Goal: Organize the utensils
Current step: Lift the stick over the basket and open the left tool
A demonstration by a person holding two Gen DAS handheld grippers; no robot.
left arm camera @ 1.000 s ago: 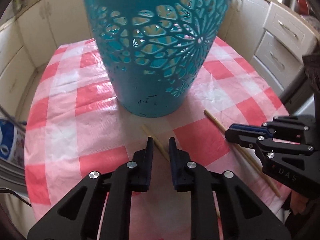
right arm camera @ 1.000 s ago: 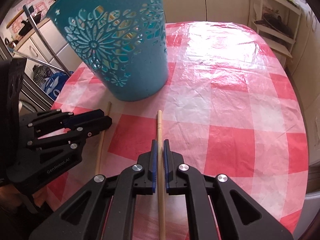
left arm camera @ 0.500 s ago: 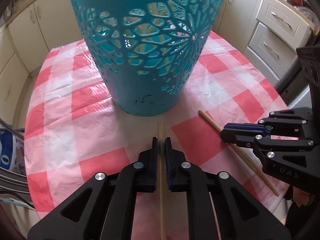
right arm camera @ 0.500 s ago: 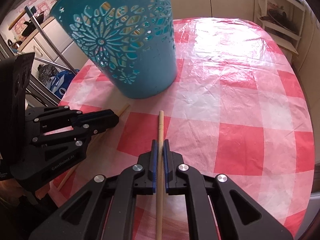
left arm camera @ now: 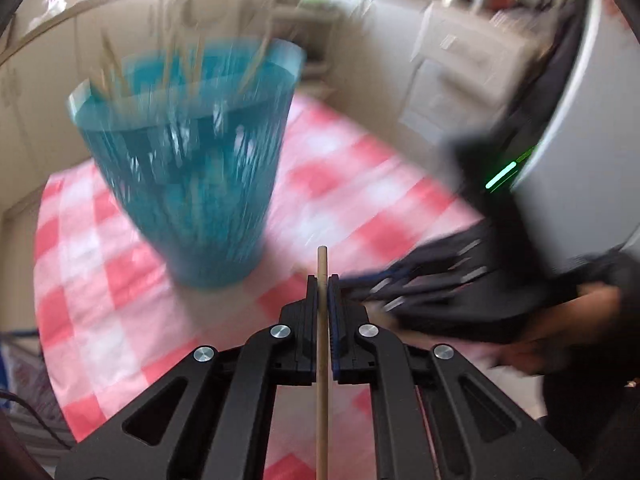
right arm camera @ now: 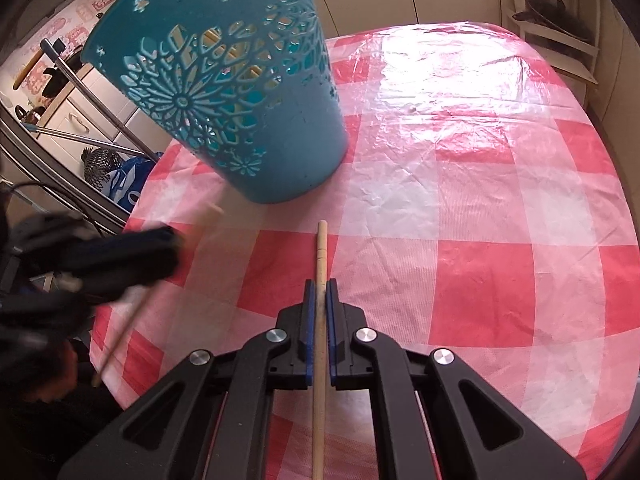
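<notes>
checked tablecloth (right arm camera: 460, 184), teal basket (right arm camera: 248, 120) ahead, each hand-held gripper (left arm camera: 322, 280) (right arm camera: 319, 284) clamping a chopstick (left arm camera: 322, 320) (right arm camera: 320, 320)

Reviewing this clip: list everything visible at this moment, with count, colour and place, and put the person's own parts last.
Basket: one, teal, openwork, on the table's far left, wooden sticks inside.
Tablecloth: one, red and white check, covering the table.
Chopsticks: two, light wood, one in the left gripper, one in the right gripper.
Cabinets: cream, behind the table; count unclear.
Shelf unit: one, pale, far right.
Left gripper: black, blue-padded fingers, shut on its chopstick.
Right gripper: same, shut on its chopstick.
Hand: one, blurred, holding the right gripper.
</notes>
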